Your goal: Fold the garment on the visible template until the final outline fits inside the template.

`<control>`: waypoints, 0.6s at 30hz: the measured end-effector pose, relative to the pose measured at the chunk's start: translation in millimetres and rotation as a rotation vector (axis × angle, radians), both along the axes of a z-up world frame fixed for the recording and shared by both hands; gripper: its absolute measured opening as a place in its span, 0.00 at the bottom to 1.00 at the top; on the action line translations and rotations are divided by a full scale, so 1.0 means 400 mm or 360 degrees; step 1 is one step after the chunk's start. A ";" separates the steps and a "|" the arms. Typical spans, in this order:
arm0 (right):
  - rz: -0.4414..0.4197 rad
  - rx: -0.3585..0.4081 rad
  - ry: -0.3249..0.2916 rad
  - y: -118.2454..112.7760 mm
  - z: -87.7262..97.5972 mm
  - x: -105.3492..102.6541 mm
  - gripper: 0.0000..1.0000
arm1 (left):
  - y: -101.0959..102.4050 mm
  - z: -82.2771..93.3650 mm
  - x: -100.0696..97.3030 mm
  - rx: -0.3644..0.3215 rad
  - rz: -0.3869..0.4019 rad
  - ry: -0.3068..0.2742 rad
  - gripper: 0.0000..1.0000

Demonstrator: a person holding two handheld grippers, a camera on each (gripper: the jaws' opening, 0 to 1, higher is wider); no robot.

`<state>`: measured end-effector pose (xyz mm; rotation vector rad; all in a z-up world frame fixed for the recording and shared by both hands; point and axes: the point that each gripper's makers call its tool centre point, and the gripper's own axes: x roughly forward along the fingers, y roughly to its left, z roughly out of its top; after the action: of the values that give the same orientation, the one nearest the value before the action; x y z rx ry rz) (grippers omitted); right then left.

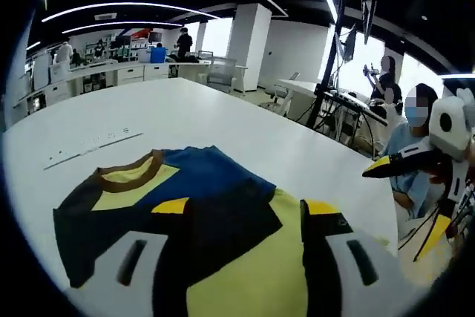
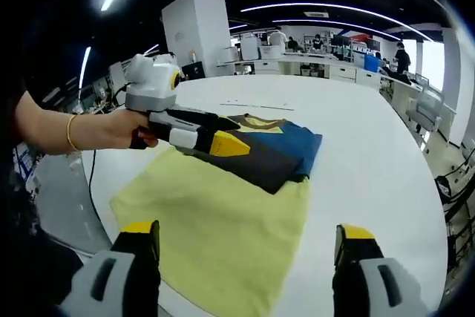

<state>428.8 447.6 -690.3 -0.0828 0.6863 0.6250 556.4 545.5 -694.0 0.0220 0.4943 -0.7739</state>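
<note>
White worktop (image 2: 371,168) with a partly folded yellow, blue and black garment (image 2: 237,206) lying flat on it

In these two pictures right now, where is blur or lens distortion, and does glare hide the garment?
Left gripper view: the left gripper is blurred up close, and the table edge bends from the fisheye lens. Right gripper view: ceiling lights streak, the right gripper looks soft, and the garment is evenly lit, with no glare on it.
</note>
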 end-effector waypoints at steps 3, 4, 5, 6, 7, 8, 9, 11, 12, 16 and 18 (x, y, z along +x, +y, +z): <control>0.0017 -0.0005 -0.0002 0.006 0.001 0.002 0.99 | 0.048 0.000 0.008 0.0028 0.0049 -0.0015 0.70; 0.0020 -0.0002 -0.0006 0.008 0.003 0.003 0.99 | 0.071 0.000 0.009 0.0051 0.0070 -0.0017 0.72; 0.0022 0.0001 -0.0006 0.010 0.003 0.003 0.99 | 0.084 0.000 0.011 0.0064 0.0083 -0.0024 0.74; 0.0026 0.0002 -0.0006 0.012 0.004 0.004 0.99 | 0.105 0.002 0.012 0.0077 0.0105 -0.0030 0.76; 0.0028 0.0001 -0.0005 0.013 0.003 0.004 0.99 | 0.112 0.003 0.013 0.0080 0.0114 -0.0034 0.78; 0.0037 -0.0002 -0.0002 0.015 0.002 0.003 0.99 | 0.130 0.006 0.013 0.0083 0.0133 -0.0041 0.80; 0.0043 -0.0004 0.0001 0.017 0.001 0.004 0.99 | 0.144 0.007 0.014 0.0088 0.0153 -0.0042 0.82; 0.0056 -0.0008 0.0009 0.021 -0.002 0.005 0.99 | 0.180 0.007 0.019 0.0095 0.0208 -0.0052 0.87; 0.0054 -0.0011 0.0010 0.021 -0.002 0.006 0.99 | 0.192 0.007 0.018 0.0096 0.0227 -0.0052 0.90; 0.0058 -0.0002 0.0005 0.025 0.002 0.012 0.99 | 0.249 -0.001 0.012 0.0128 0.0278 -0.0061 0.92; 0.0062 -0.0001 0.0002 0.026 0.004 0.015 0.99 | 0.279 0.002 0.011 0.0128 0.0308 -0.0089 0.91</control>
<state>434.6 458.2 -688.9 -0.0964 0.6871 0.6624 560.7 657.0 -693.2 0.0696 0.4666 -0.5624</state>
